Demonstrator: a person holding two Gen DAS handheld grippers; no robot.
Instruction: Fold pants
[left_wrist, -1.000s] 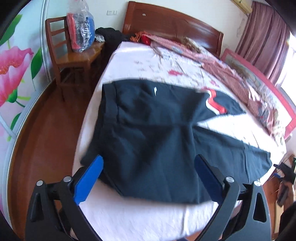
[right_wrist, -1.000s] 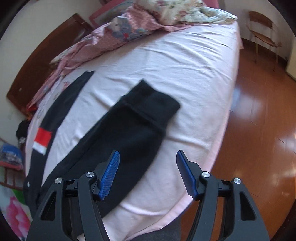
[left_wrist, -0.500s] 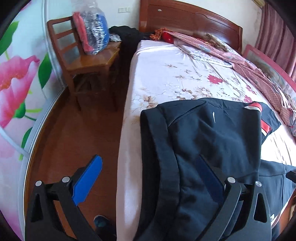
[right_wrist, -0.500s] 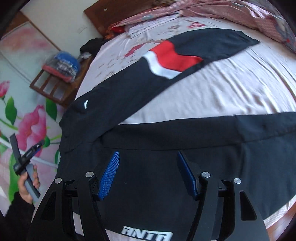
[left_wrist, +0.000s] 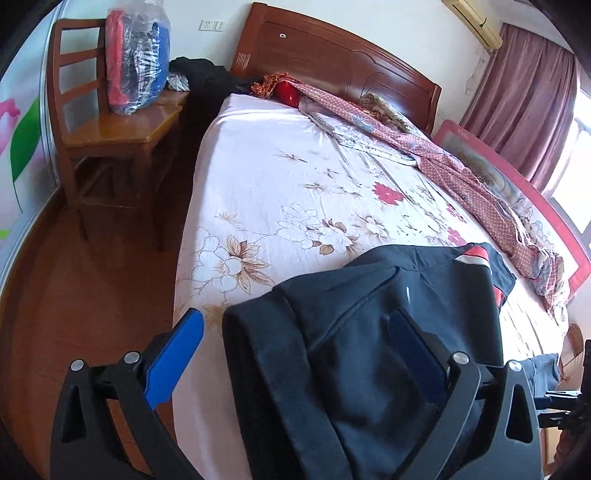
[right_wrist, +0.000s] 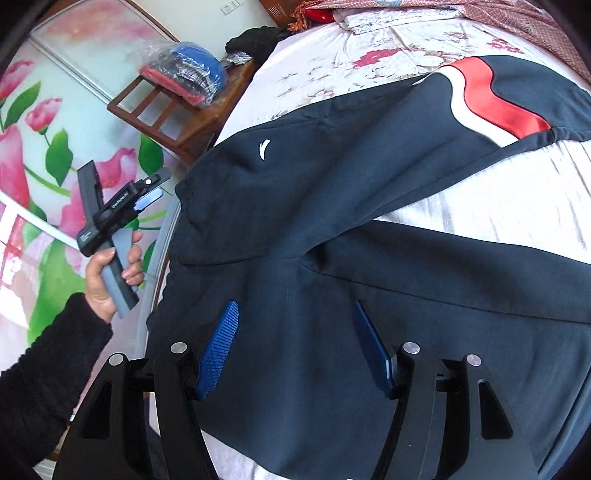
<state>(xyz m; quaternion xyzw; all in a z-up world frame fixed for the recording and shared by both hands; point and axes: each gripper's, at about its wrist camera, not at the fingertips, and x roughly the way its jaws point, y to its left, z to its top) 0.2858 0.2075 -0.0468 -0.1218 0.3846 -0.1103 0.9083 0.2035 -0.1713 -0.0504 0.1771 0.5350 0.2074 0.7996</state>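
A: Left wrist view?
B: Left gripper (left_wrist: 295, 354), fingers wide and empty, hovers over the waistband end of the dark track pants (left_wrist: 369, 332) spread on the bed (left_wrist: 280, 177).

A: Right wrist view?
B: Right gripper (right_wrist: 295, 347), fingers wide, empty, above the pants' seat. Folding likely not begun; next, grip the waistband.

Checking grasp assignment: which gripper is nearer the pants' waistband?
Left. The left gripper hovers right at the waistband corner; the right gripper is over the pants near the crotch.

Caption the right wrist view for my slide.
Open right gripper above dark pants spread on the bed.
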